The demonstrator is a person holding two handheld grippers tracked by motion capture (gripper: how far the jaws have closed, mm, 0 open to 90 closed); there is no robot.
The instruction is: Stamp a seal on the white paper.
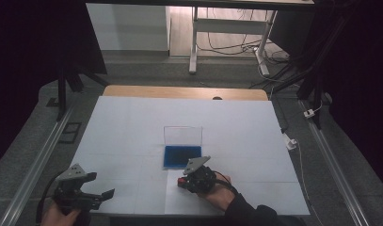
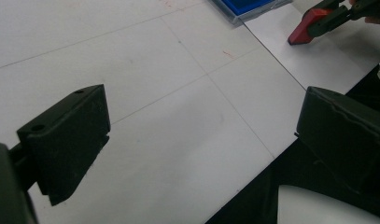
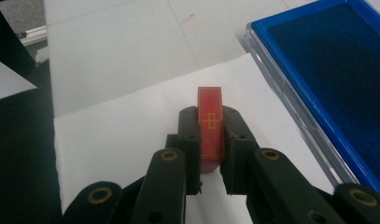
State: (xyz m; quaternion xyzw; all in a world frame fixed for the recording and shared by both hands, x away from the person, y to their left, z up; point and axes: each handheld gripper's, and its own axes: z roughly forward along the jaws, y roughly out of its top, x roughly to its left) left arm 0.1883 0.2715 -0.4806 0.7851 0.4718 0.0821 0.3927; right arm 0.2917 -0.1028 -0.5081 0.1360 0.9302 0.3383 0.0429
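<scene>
The red stamp (image 3: 210,128) sits clamped between the jaws of the right tongs (image 3: 210,140), held just above a loose sheet of white paper (image 3: 131,135) at the near edge of the desk (image 1: 132,122). It is a small, narrow block with flat sides and a glossy red top carrying a thin gold cross-and-frame marking. It looks like hard plastic or lacquered wood: rigid, light, and probably a little slick on its polished faces. The jaws pinch it across the two long flat sides, which seems the best hold, since those faces are parallel and give the pads full contact. A grip nearer the tip would likely let it pivot when pressed down.

Just to the far right of the stamp lies the open ink pad (image 1: 182,156), a deep blue felt-like cushion in a clear hard-plastic case with its transparent lid (image 1: 182,135) standing up at the far side. The cushion looks soft and would give slightly under the stamp; the case is light and could slide on the smooth white covering.

The left tongs (image 1: 92,186) hover at the near left corner, jaws spread wide with nothing between them.
</scene>
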